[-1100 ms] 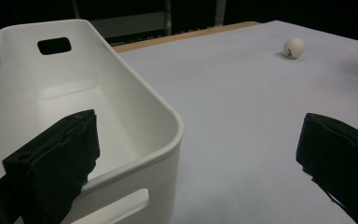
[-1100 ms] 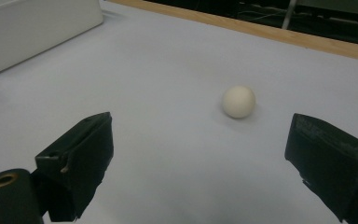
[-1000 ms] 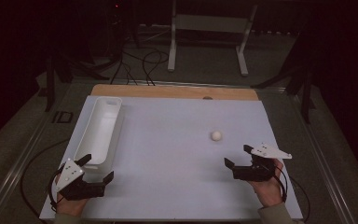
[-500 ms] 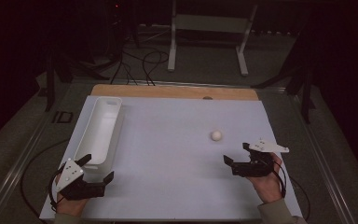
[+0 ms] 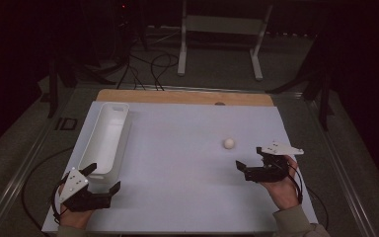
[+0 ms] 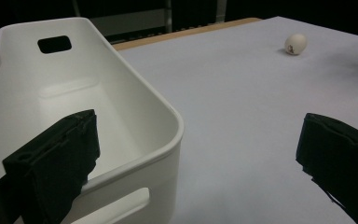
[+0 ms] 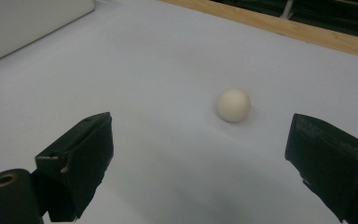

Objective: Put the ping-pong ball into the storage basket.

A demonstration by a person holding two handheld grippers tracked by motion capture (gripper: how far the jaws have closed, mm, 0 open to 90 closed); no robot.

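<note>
A small off-white egg [image 5: 228, 143] lies on the white table sheet right of centre. My right gripper [image 5: 249, 158] hovers just near and right of it, open and empty; in the right gripper view the egg [image 7: 233, 105] sits a short way ahead between the spread jaws of that gripper [image 7: 200, 133]. A long white bin [image 5: 106, 138] with handle cutouts stands along the left side. My left gripper [image 5: 103, 177] is open at the bin's near end; in the left gripper view the bin [image 6: 74, 93] has one jaw over its near corner, and the egg [image 6: 296, 43] lies far off.
The white sheet [image 5: 177, 197] covers the table, with a wooden strip [image 5: 187, 96] along the far edge. Beyond it, cables and a white metal stand [image 5: 219, 29] sit on the dark floor. The bin's inside is bare.
My right gripper has edged slightly forward toward the egg. The left gripper, the bin and the egg have stayed in place.
</note>
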